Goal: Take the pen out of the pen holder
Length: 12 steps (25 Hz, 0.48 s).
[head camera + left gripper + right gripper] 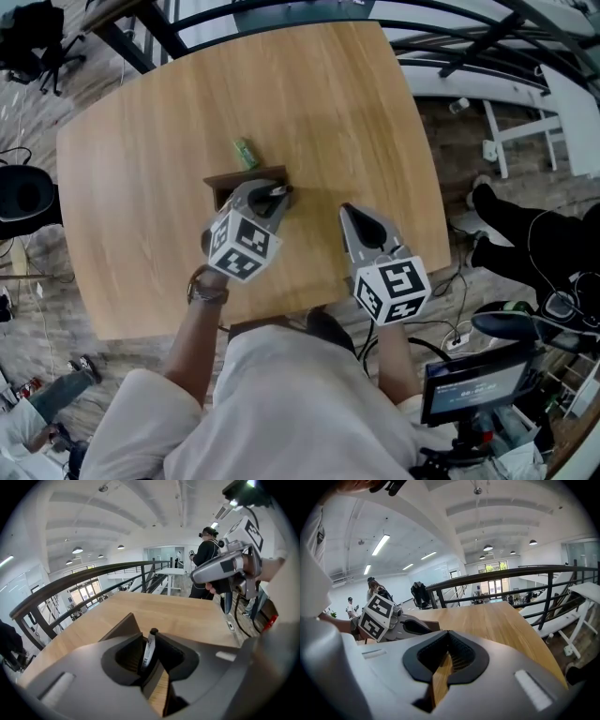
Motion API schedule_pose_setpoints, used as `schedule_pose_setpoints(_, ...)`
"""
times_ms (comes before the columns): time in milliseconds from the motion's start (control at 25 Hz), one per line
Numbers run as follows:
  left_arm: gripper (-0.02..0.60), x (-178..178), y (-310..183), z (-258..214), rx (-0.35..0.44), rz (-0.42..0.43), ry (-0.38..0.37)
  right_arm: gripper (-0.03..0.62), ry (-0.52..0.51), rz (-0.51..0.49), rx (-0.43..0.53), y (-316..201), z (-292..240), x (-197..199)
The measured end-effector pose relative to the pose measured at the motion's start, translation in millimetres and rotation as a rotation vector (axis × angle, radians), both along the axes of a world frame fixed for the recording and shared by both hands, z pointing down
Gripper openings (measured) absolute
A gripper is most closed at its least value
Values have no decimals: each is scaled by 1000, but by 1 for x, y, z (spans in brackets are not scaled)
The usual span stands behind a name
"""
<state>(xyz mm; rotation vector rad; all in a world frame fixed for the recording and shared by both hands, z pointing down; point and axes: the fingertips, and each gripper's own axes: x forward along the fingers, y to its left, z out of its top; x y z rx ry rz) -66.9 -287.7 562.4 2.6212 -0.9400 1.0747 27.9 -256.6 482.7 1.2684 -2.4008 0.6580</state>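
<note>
A dark brown pen holder (225,181) stands near the middle of the wooden table (328,103). My left gripper (277,193) hovers right over the holder and is shut on a slim white pen with a black cap (149,649). The pen stands upright between the jaws, with the holder's brown wall (123,626) just behind it. My right gripper (349,215) hangs to the right of the holder, apart from it, jaws closed with nothing between them (448,651). From that side the left gripper's marker cube (376,617) shows.
A small green object (246,153) lies on the table just beyond the holder. Metal railings (469,37) run along the table's far and right sides. A person's legs and cables (525,234) are to the right, and a screen (473,384) is at lower right.
</note>
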Motion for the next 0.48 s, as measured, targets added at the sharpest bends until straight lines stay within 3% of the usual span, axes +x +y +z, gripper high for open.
schedule_pose_setpoints(280, 83, 3, 4, -2, 10, 96, -83, 2, -5, 1, -21, 0, 7, -2)
schedule_pose_setpoints(480, 83, 5, 5, -2, -2, 123, -101, 3, -6, -6, -29, 0, 10, -4)
